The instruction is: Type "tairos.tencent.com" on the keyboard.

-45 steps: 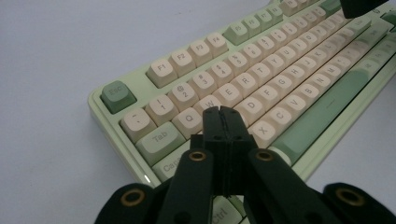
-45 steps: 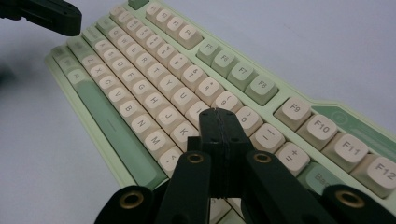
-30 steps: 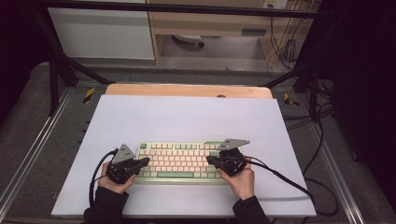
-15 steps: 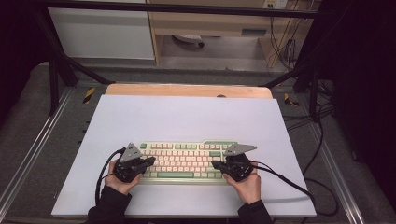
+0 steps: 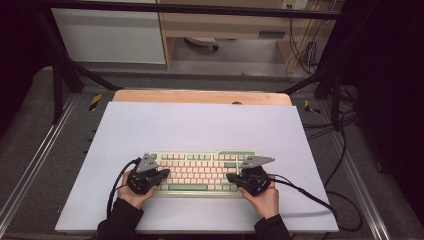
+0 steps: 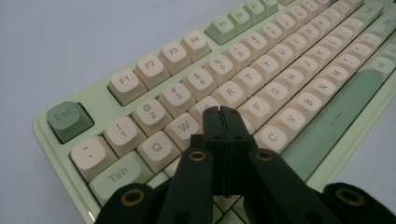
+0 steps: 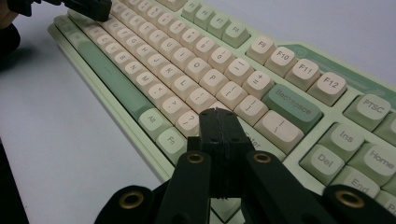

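**Both grippers settle lower on the keyboard**

Since the earlier frames our two hands have slid toward the near edge of the keyboard (image 5: 202, 172), and the keyboard itself now lies a little nearer to us on the pale sheet (image 5: 200, 125) than it did a second ago.

We hold the left gripper (image 5: 159, 174) over the keyboard's left end and the right gripper (image 5: 234, 178) over its right end. Each has its jaws pressed flat together with nothing between them; in the left gripper view the shut tips (image 6: 223, 114) hang just above the letter rows near the W key (image 6: 184, 128), and in the right gripper view the shut tips (image 7: 218, 116) sit just past the Fn key (image 7: 172, 138), close under the Backspace key (image 7: 292, 108).

The keyboard's long axis runs side to side across the sheet, so each gripper has its own half beneath it, and the keys lie forward of and below the tips. We judge the next move to be a short downward press; the left gripper is nearer the left-hand letters, the right nearer the punctuation and Enter side.

The case is smooth pale-green plastic with rounded corners. Its caps are cream, sculpted and slightly dished, with sage-green ones for the Esc key (image 6: 67, 120), Backspace and the long spacebar (image 6: 336, 112). The sheet under it looks matt and flat.
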A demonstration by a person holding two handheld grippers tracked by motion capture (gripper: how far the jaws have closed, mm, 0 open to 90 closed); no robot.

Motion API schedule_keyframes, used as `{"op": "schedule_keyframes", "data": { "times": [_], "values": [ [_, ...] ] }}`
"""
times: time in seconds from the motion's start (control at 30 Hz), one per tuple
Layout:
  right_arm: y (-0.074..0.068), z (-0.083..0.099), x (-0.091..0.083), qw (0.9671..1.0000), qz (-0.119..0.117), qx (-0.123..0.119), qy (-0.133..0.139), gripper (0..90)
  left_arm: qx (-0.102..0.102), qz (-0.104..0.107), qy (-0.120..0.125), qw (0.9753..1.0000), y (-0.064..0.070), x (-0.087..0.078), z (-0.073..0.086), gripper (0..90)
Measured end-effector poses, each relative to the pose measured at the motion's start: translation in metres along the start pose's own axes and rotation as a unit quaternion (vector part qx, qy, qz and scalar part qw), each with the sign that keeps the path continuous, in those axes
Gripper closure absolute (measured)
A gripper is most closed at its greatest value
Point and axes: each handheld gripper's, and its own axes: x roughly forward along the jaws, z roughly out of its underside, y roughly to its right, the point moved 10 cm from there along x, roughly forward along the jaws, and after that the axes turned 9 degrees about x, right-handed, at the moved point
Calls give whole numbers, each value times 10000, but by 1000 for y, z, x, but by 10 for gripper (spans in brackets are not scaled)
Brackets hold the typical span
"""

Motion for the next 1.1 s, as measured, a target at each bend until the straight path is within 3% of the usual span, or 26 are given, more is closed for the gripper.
{"op": "schedule_keyframes", "data": {
  "times": [0.63,1.1],
  "values": [
    [1,2,1,10000,0,23,-31,900,12,2,-11,10000,0,2,2,900],
    [0,0,-1,10000,-28,50,47,900,29,36,112,9999,2,-9,0,900]
  ]
}}
